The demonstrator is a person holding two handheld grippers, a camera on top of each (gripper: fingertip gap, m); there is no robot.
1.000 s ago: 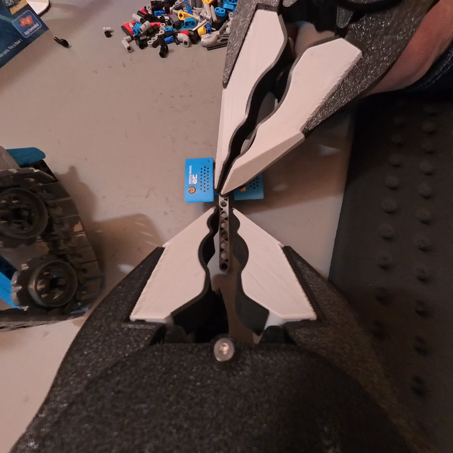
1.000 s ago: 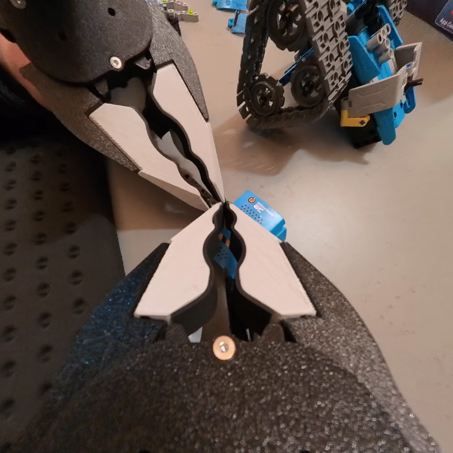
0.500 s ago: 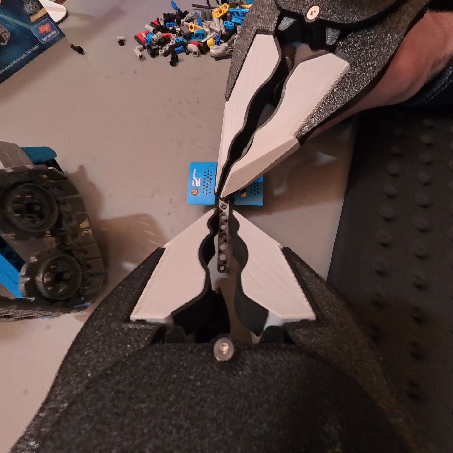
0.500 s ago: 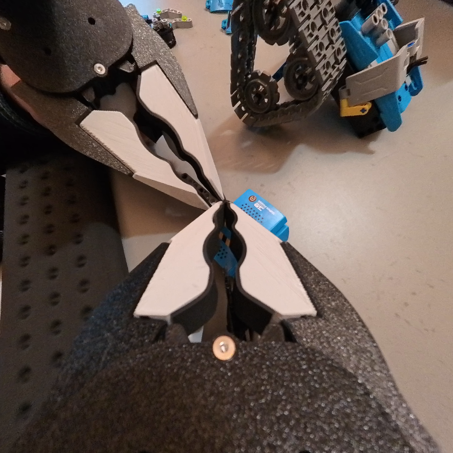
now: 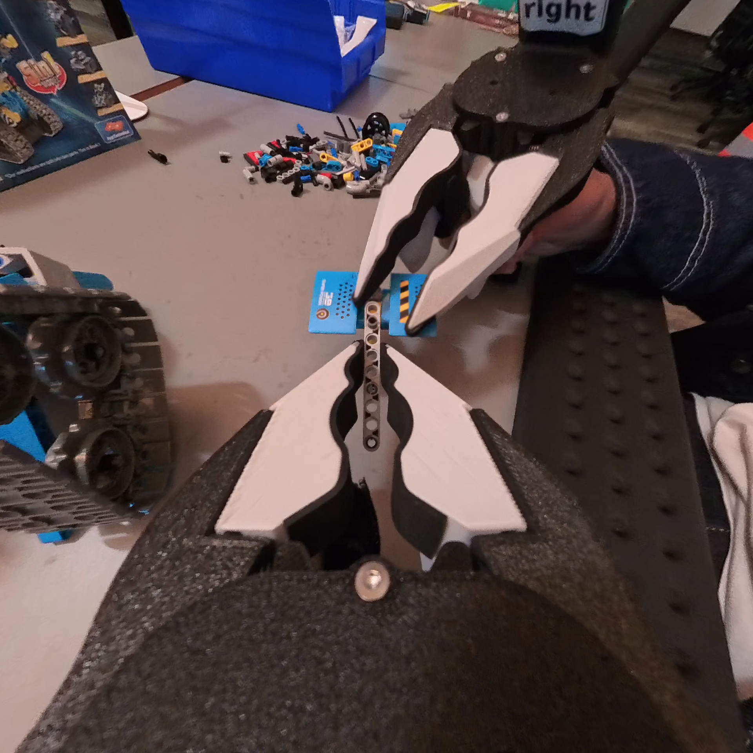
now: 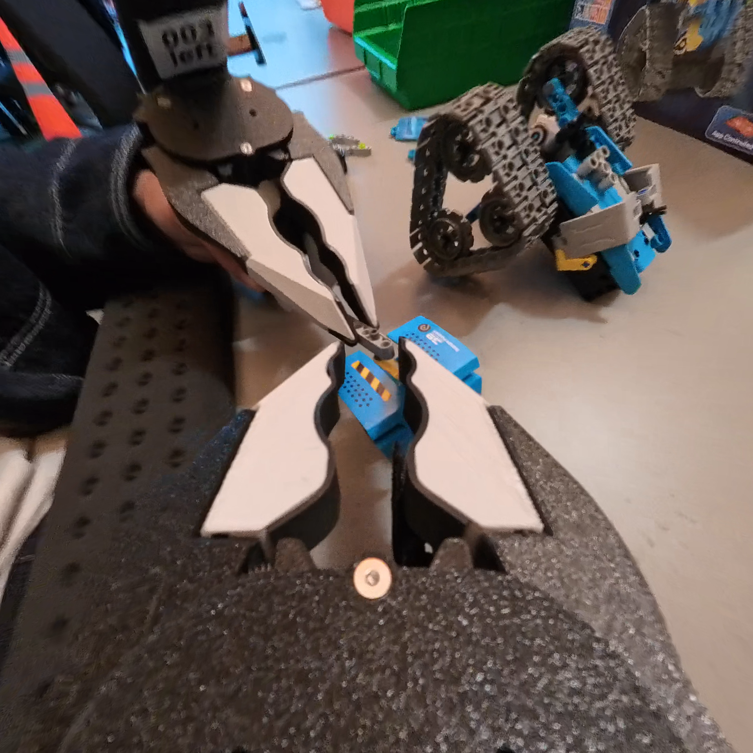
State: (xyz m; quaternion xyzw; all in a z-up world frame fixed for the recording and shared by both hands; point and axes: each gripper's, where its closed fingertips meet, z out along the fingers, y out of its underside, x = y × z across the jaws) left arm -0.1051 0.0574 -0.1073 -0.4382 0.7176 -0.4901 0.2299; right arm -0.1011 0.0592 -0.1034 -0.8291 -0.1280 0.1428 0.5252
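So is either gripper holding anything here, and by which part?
The left gripper pinches a grey holed beam along its middle. The right gripper is open, holding nothing.

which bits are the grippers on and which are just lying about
Handled: left gripper shut on grey holed beam; right gripper open over blue panel piece.
Lying about: tracked vehicle, loose parts pile, blue bin, green bin, printed box.

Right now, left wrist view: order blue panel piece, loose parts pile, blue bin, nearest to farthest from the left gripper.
From the left gripper:
1. Blue panel piece, just ahead of the fingertips.
2. Loose parts pile, mid-table, ahead.
3. Blue bin, far edge, ahead-left.
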